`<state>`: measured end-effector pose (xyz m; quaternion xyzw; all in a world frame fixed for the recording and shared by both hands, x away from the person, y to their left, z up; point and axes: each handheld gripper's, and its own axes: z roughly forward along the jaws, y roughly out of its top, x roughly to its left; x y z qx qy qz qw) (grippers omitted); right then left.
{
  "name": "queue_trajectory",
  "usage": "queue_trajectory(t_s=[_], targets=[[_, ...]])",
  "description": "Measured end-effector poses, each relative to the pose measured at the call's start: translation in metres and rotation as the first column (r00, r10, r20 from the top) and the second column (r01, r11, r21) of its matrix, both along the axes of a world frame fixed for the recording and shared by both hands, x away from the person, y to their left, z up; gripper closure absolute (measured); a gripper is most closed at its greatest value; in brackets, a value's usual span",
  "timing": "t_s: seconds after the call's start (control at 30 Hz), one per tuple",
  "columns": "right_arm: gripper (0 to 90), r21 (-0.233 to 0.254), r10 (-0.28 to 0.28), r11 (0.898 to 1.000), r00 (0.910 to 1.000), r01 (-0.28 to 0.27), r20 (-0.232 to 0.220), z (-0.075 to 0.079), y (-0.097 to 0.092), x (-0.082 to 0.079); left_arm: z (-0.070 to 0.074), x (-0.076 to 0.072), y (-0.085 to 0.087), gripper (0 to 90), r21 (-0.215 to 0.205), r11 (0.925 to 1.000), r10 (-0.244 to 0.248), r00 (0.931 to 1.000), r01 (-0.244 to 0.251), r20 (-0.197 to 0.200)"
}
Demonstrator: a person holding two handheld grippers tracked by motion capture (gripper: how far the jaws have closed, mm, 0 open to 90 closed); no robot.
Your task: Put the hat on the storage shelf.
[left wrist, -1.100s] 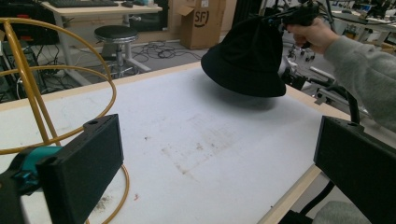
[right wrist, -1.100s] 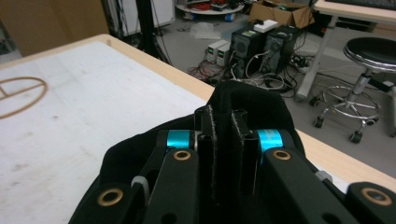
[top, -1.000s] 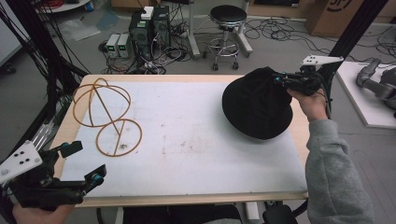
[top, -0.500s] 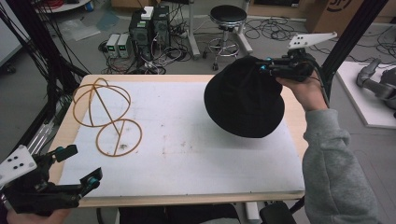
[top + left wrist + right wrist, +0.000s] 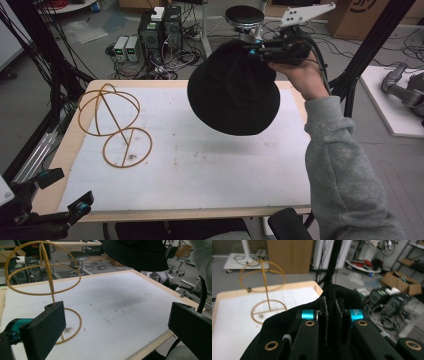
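High view: black hat [image 5: 234, 95] is held above the surface [image 5: 200, 170].
Right tool [image 5: 257, 50]: clamped on hat fabric.
Left tool [image 5: 117, 332]: jaws set wide apart, nothing gripped.

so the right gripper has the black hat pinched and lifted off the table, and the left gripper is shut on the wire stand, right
Not quite. The right gripper does hold the black hat pinched and lifted off the table, but the left gripper is open and apart from the wire stand, as the left gripper view shows.
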<state>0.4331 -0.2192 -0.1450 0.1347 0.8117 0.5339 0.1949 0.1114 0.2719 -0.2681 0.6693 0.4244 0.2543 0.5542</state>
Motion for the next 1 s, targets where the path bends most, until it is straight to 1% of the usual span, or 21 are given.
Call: queue_trajectory(t_s=[0.03,0.1,0.2,0.3,0.33,0.37,0.4,0.43,0.47,0.5,0.53,0.6,0.63,0.67,0.7,0.73,0.77,0.8,0.93,0.97,1.0], targets=[[84.2,0.003,0.024,1.000,0.9997,-0.024,0.006,0.007,0.015,-0.001,0.000,-0.003,0.001,1.8,0.000,1.0000,0.007,1.0000,-0.007,0.000],[84.1,0.009,0.047,0.999,0.9988,-0.047,0.015,0.013,0.031,-0.001,0.000,-0.010,0.004,1.8,-0.001,0.9997,0.024,0.9997,-0.024,0.001],[84.2,0.017,0.084,0.996,0.9962,-0.084,0.025,0.021,0.055,0.001,0.000,-0.015,0.006,1.8,-0.002,0.9993,0.036,0.9993,-0.036,0.001],[84.3,0.020,0.126,0.992,0.9917,-0.126,0.028,0.028,0.077,0.001,0.000,-0.021,0.009,1.8,-0.004,0.9987,0.052,0.9987,-0.052,0.000],[84.3,0.020,0.126,0.992,0.9917,-0.126,0.028,0.028,0.077,0.001,0.000,-0.024,0.010,1.8,-0.005,0.9983,0.058,0.9983,-0.058,0.000],[84.3,0.021,0.156,0.987,0.9872,-0.157,0.035,0.033,0.094,0.000,0.000,-0.026,0.010,1.8,-0.007,0.9980,0.063,0.9980,-0.063,-0.001],[84.3,0.021,0.166,0.986,0.9854,-0.167,0.037,0.035,0.100,0.000,-0.001,-0.027,0.011,1.8,-0.005,0.9978,0.066,0.9978,-0.066,-0.001],[84.3,0.021,0.166,0.986,0.9854,-0.167,0.037,0.035,0.100,0.000,-0.001,-0.030,0.012,1.8,-0.004,0.9973,0.074,0.9973,-0.074,-0.004],[84.3,0.025,0.194,0.981,0.9803,-0.195,0.040,0.039,0.116,0.000,-0.001,-0.032,0.012,1.8,-0.004,0.9969,0.079,0.9969,-0.079,-0.005],[84.3,0.025,0.194,0.981,0.9803,-0.195,0.040,0.039,0.116,0.000,-0.001,-0.034,0.012,1.8,-0.002,0.9967,0.082,0.9966,-0.082,-0.007],[84.3,0.024,0.214,0.976,0.9758,-0.215,0.045,0.042,0.131,-0.001,-0.002,-0.039,0.013,1.8,0.001,0.9957,0.092,0.9957,-0.092,-0.009],[84.4,0.012,0.237,0.971,0.9702,-0.238,0.048,0.045,0.145,-0.003,-0.002,-0.040,0.013,1.8,0.002,0.9953,0.096,0.9953,-0.096,-0.010],[84.4,0.009,0.246,0.969,0.9674,-0.247,0.059,0.045,0.152,-0.003,-0.003,-0.044,0.013,1.8,0.000,0.9944,0.106,0.9943,-0.106,-0.009],[84.4,0.009,0.246,0.969,0.9674,-0.247,0.059,0.045,0.152,-0.003,-0.003,-0.044,0.013,1.8,0.000,0.9944,0.106,0.9943,-0.106,-0.009],[84.5,0.004,0.273,0.962,0.9603,-0.273,0.059,0.046,0.168,-0.005,-0.004,-0.046,0.013,1.8,0.009,0.9929,0.119,0.9929,-0.118,-0.009],[84.5,0.004,0.273,0.962,0.9603,-0.273,0.059,0.046,0.168,-0.005,-0.005,-0.047,0.012,1.8,0.022,0.9917,0.127,0.9919,-0.127,-0.009],[84.5,-0.002,0.289,0.957,0.9557,-0.290,0.054,0.045,0.182,-0.005,-0.006,-0.048,0.010,1.8,0.038,0.9899,0.137,0.9905,-0.136,-0.011],[84.5,-0.002,0.289,0.957,0.9557,-0.290,0.054,0.045,0.182,-0.005,-0.007,-0.049,0.009,1.8,0.040,0.9899,0.137,0.9905,-0.136,-0.012],[84.5,0.007,0.322,0.946,0.9446,-0.323,0.061,0.043,0.207,-0.004,-0.011,-0.051,0.010,1.8,0.021,0.9926,0.120,0.9925,-0.119,-0.025],[84.5,0.010,0.336,0.941,0.9402,-0.337,0.057,0.040,0.218,-0.003,-0.012,-0.051,0.009,1.7,0.017,0.9929,0.118,0.9926,-0.118,-0.029],[84.5,0.010,0.336,0.941,0.9402,-0.337,0.057,0.040,0.218,-0.003,-0.012,-0.051,0.008,1.7,0.021,0.9930,0.117,0.9926,-0.116,-0.032]])
